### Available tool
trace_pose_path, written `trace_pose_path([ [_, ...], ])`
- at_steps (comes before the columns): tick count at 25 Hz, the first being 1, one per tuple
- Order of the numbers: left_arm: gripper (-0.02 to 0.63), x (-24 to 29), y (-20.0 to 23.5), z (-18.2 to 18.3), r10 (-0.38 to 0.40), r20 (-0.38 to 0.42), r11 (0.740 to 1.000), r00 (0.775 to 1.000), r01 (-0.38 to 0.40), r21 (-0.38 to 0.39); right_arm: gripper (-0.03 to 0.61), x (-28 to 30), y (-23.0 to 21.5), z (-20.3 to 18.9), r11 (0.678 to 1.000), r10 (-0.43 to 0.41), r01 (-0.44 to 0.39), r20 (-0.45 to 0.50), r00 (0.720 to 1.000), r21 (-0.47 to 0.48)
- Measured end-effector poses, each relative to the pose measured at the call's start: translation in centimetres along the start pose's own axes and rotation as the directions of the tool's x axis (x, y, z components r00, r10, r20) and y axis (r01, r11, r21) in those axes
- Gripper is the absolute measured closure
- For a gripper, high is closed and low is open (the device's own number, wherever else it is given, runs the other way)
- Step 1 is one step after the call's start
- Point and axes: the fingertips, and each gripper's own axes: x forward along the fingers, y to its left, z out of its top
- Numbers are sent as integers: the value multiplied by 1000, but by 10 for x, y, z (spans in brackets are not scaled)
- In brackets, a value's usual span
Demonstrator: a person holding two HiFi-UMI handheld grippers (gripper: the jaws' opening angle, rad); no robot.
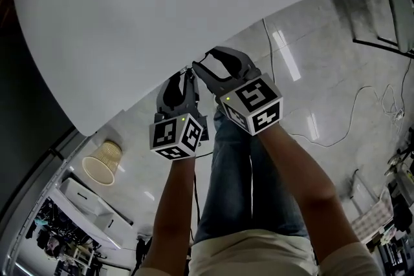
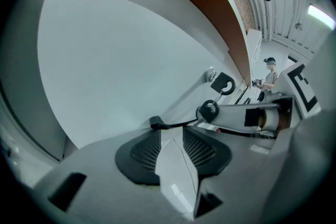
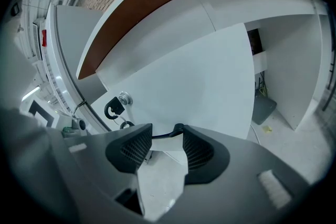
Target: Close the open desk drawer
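Lining up the push: left gripper and right gripper both have jaws apart, nothing between the pads, tips side by side at the white drawer front near its lock and hanging keys. Contact unclear. Drawer looks not yet shut; next, press squarely and evenly inward.

L gripper, R gripper: jaws apart, empty.

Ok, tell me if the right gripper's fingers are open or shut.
Open. On the right gripper the fingers stand apart, floor showing between them, nothing gripped.
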Motion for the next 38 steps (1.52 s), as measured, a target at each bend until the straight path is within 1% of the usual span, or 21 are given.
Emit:
trace_pose_path([
  [6,489,5,1,5,22,4,1000,1000,-22,-10,391,3,-3,5,1000,-8,8,-3,1000,2],
  [12,494,8,4,10,37,20,999,999,-37,-12,391,8,-4,8,1000,5,-5,7,1000,5],
  [15,499,9,3,10,36,23,999,999,-36,-22,391,9,-6,9,1000,7,-7,4,1000,8],
  [18,500,6,5,12,52,24,998,998,-51,-35,393,10,-3,10,1000,13,-13,-5,1000,12],
  [20,513,7,8,16,62,29,997,998,-61,-47,394,13,-1,12,1000,20,-20,-9,1000,6],
  [26,520,12,11,20,54,21,998,998,-53,-38,394,19,-3,17,1000,13,-13,-12,1000,-10],
  [31,520,16,12,23,54,18,998,998,-54,-45,394,22,-6,19,1000,10,-11,-12,1000,-14],
  [38,520,24,20,35,56,20,997,998,-55,-46,393,34,-7,29,1000,12,-12,-1,1000,-21],
])
